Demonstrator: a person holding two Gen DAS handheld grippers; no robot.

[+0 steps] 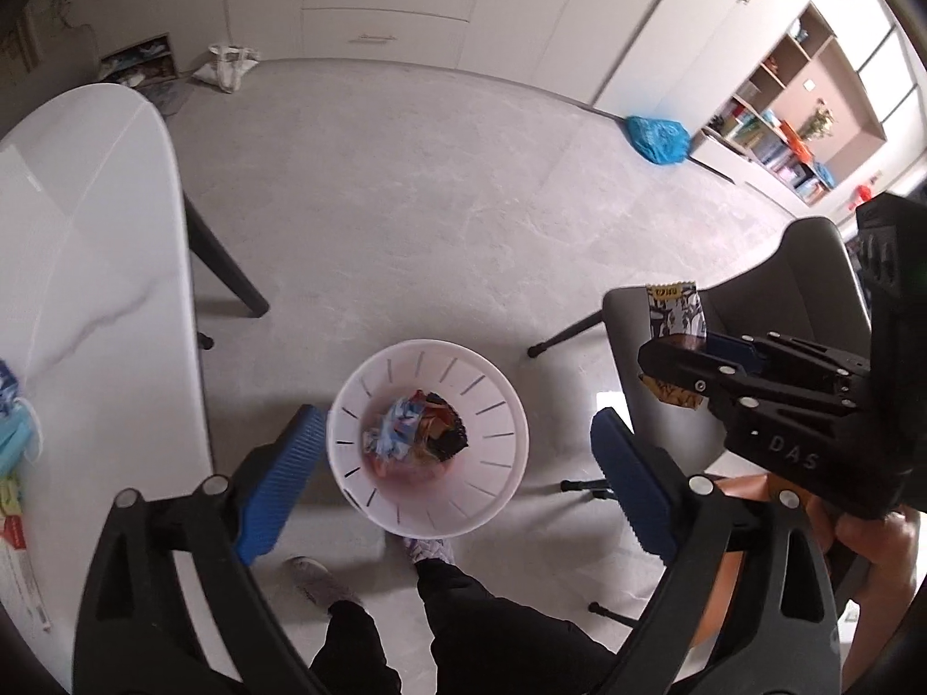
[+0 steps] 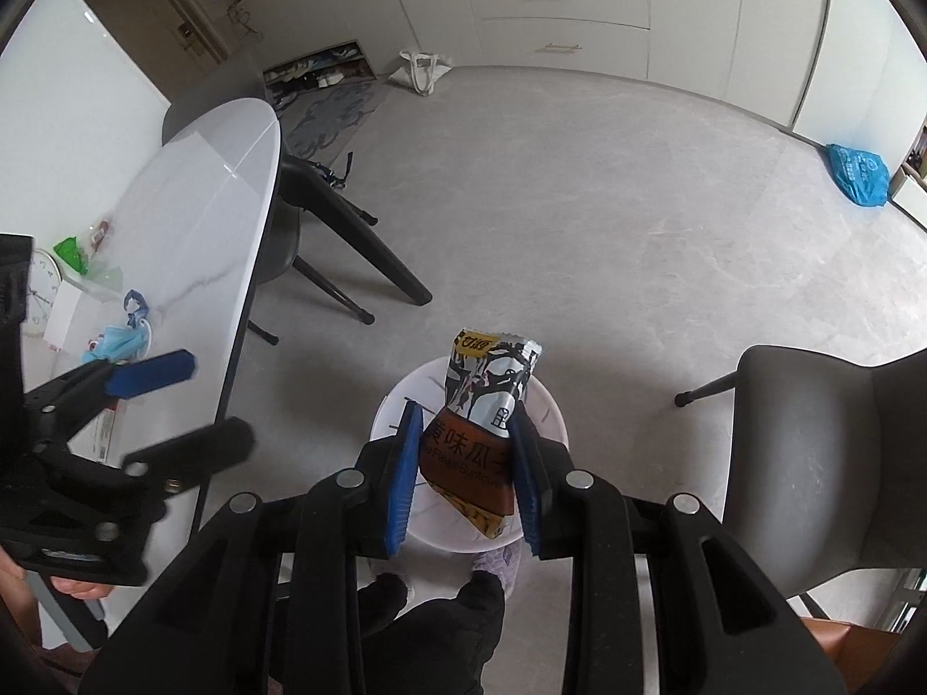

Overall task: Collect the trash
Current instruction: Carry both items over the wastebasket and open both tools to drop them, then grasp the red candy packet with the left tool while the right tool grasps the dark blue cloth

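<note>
While a white marble-look table (image 1: 87,266) fills the left of the scene, a crumpled blue face mask (image 2: 119,341) and a green wrapper (image 2: 72,252) lie on its top, with a white clock (image 2: 40,295) at the far left edge. The left gripper (image 1: 457,483) hangs released above the floor, its blue-padded fingers (image 1: 281,486) spread wide on either side of a white slotted trash bin (image 1: 504,405) seen from above. Inside the bin sits a heap of crumpled wrappers (image 1: 414,425), blue, orange and black. The person's dark trouser legs (image 1: 463,608) and patterned slippers stand just beside the bin on the pale grey floor (image 1: 405,202).

To the right, the right gripper (image 2: 466,463) is clenched on a snack packet (image 2: 481,423), brown and black-and-white with printed Chinese characters, pinched across its middle between the blue pads (image 2: 405,475). The packet stands roughly upright, its crimped top pointing away from the camera, and it is held in the air directly over the bin (image 2: 550,411), whose rim shows behind and below it. In the left wrist view the same packet (image 1: 675,313) sticks out of the black jaws in front of a grey chair (image 2: 811,452). Farther right, a blue plastic bag (image 2: 857,174) lies on the floor against the white cabinets (image 2: 579,0).
</note>
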